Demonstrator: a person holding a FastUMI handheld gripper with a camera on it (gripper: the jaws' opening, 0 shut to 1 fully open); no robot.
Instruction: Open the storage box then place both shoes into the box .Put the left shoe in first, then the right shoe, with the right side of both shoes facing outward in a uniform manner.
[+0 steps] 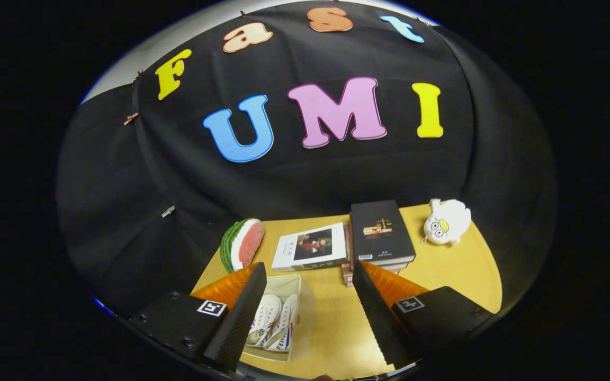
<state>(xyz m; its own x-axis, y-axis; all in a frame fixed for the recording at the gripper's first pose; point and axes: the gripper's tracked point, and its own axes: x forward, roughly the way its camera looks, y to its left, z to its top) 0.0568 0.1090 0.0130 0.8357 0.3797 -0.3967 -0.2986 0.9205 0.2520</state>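
— So how far along does it look?

— Nearly done, I'd judge. Both white canvas shoes (273, 324) lie side by side inside the clear plastic storage box (305, 309) on the yellow wooden surface (337, 323), just ahead of the left finger.

— And the claw (307, 283)?

— Spread wide, holding nothing, hovering above the box.

— Anything left?

— Maybe closing the box; I cannot tell where its lid is. Which side of the shoes faces outward is also too small to judge. Books (382, 230) sit well beyond.

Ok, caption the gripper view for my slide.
Open claw above the table, two shoes in the clear box.
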